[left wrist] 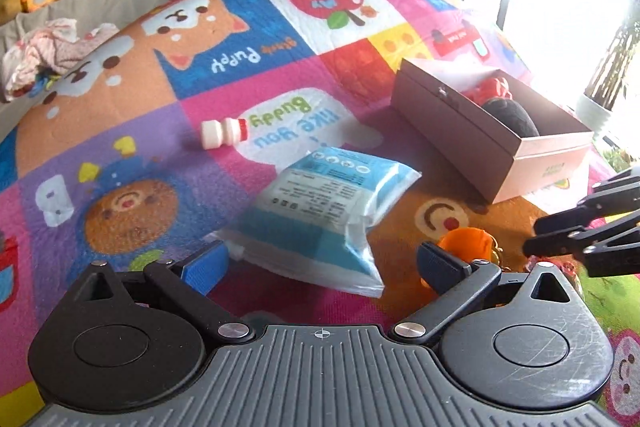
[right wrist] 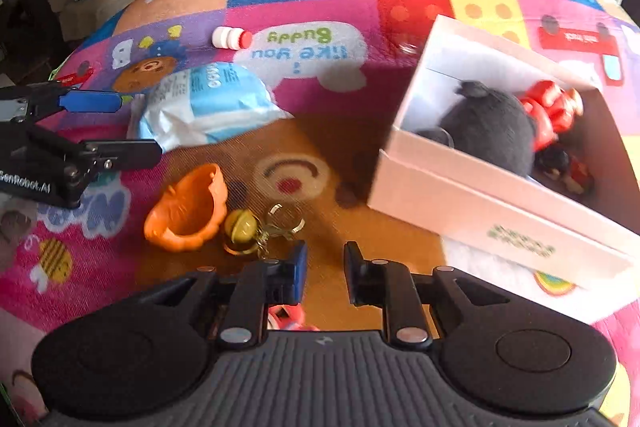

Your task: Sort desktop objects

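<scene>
Left wrist view: the left hand-held gripper (left wrist: 320, 263) gapes wide and empty, the soft blue-and-white plastic pouch (left wrist: 320, 211) just ahead between its fingers, long axis running away up-right.

Right wrist view: the right hand-held gripper (right wrist: 325, 267) stands narrowly open, empty; the pouch (right wrist: 208, 107) lies far left, the open pink cardboard box (right wrist: 500, 203) right.

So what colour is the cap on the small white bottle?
Red cap on the small white bottle, clearest in the right wrist view.

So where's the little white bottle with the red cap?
The little white bottle lies on its side on the play mat, left of the "I like you Buddy" bubble and beyond the blue-and-white packet; the right wrist view shows it too, upper left.
</scene>
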`<state>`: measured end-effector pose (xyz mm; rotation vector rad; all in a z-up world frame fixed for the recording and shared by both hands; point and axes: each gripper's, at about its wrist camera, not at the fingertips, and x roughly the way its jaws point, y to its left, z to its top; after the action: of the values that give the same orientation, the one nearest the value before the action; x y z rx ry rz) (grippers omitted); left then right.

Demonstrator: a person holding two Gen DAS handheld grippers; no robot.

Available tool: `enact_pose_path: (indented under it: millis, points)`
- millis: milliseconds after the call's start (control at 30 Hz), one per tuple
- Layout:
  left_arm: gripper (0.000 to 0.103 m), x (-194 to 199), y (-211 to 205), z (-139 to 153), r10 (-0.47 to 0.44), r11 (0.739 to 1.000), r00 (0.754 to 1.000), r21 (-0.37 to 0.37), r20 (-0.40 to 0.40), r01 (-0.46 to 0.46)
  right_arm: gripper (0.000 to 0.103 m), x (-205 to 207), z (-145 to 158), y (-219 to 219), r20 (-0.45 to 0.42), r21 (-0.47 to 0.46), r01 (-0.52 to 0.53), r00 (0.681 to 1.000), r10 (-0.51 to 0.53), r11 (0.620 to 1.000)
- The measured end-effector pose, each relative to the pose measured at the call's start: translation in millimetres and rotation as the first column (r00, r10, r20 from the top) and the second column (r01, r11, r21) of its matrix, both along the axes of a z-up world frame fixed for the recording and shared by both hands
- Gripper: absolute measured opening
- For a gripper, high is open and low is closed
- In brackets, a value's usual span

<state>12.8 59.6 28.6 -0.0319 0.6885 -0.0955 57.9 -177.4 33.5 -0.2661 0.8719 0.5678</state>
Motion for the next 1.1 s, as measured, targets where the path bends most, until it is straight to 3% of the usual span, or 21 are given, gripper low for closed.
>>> enact_pose_path:
  millis: [67, 133, 200, 333, 433, 467, 567, 600, 633, 700, 767, 867, 900, 1000, 1067, 1100]
  points:
    - [0.103, 3.4, -6.9, -2.2, -0.014, 1.000, 1.000, -0.006, -0.008, 0.014, 0.042, -5.1, 12.1, -33.0, 0.040, 0.093, 0.070, 0.996, -0.074, 0.993]
    - [0.103, 5.1, -11.5, -1.5, -0.037, 0.999, 0.999, -0.019, -0.010, 0.037, 0.080, -8.1, 30.7, -71.3, 0.116, 0.204, 0.187, 0.970, -0.213, 0.961]
    - [0.103, 5.3, -14.3, 0.8, -0.075, 0.996, 0.997, -0.042, -0.007, 0.075, 0.092, -3.0, 42.0, -109.4, 0.150, 0.314, 0.319, 0.913, -0.379, 0.894]
    - [0.103, 5.3, -14.8, 11.9, -0.115, 0.991, 0.993, -0.068, 0.034, 0.117, 0.096, 40.8, 28.5, -171.1, 0.028, 0.440, 0.535, 0.795, -0.606, 0.722]
    - [0.103, 12.4, -1.0, 25.4, -0.033, 0.998, 0.996, -0.041, 0.079, 0.036, 0.096, 71.5, 6.1, -188.9, -0.087, 0.486, 0.591, 0.766, -0.637, 0.644]
    - [0.103, 17.3, 6.3, 28.9, 0.004, 0.999, 0.997, -0.036, 0.083, -0.001, 0.096, 77.6, 0.6, -186.6, -0.107, 0.496, 0.586, 0.773, -0.625, 0.641]
    - [0.103, 38.4, 31.1, 34.0, 0.110, 0.994, 0.991, -0.027, 0.076, -0.108, 0.096, 87.4, -5.0, -161.0, -0.118, 0.507, 0.540, 0.815, -0.567, 0.671]
    - [0.103, 46.2, 37.4, 33.7, 0.132, 0.991, 0.989, -0.020, 0.070, -0.131, 0.102, 87.8, -4.0, -148.7, -0.101, 0.499, 0.530, 0.821, -0.562, 0.685]
    - [0.103, 55.7, 43.5, 32.5, 0.150, 0.989, 0.987, -0.009, 0.063, -0.150, 0.103, 83.0, -1.1, -135.2, -0.066, 0.467, 0.537, 0.814, -0.578, 0.703]
    - [0.103, 74.8, 50.1, 27.8, 0.175, 0.984, 0.983, 0.024, 0.054, -0.176, 0.103, 82.0, -1.0, -116.6, -0.039, 0.439, 0.479, 0.855, -0.516, 0.760]
    - [0.102, 94.7, 54.4, 21.8, 0.194, 0.980, 0.980, 0.044, 0.037, -0.196, 0.103, 77.8, 0.3, -106.2, -0.045, 0.446, 0.415, 0.895, -0.444, 0.793]
    - [0.101, 118.8, 57.4, 11.0, 0.207, 0.977, 0.978, 0.044, 0.007, -0.208, 0.103, 56.8, 9.0, -94.9, 0.028, 0.432, 0.378, 0.902, -0.431, 0.819]
    - [0.097, 125.6, 57.2, 7.0, 0.204, 0.978, 0.979, 0.043, -0.003, -0.204, 0.103, 44.7, 12.8, -91.6, 0.071, 0.419, 0.361, 0.902, -0.426, 0.833]
    - [0.072, 144.3, 55.0, -7.3, 0.215, 0.974, 0.976, 0.078, -0.039, -0.211, 0.103, 11.4, 16.6, -84.8, 0.132, 0.382, 0.306, 0.916, -0.379, 0.872]
    - [0.069, 148.7, 53.2, -11.5, 0.215, 0.972, 0.976, 0.101, -0.030, -0.211, 0.103, -8.4, 16.3, -79.6, 0.167, 0.339, 0.267, 0.927, -0.337, 0.902]
    - [0.058, 147.9, 51.3, -10.7, 0.211, 0.971, 0.977, 0.117, -0.013, -0.208, 0.103, -15.9, 16.3, -77.1, 0.186, 0.317, 0.255, 0.928, -0.323, 0.914]
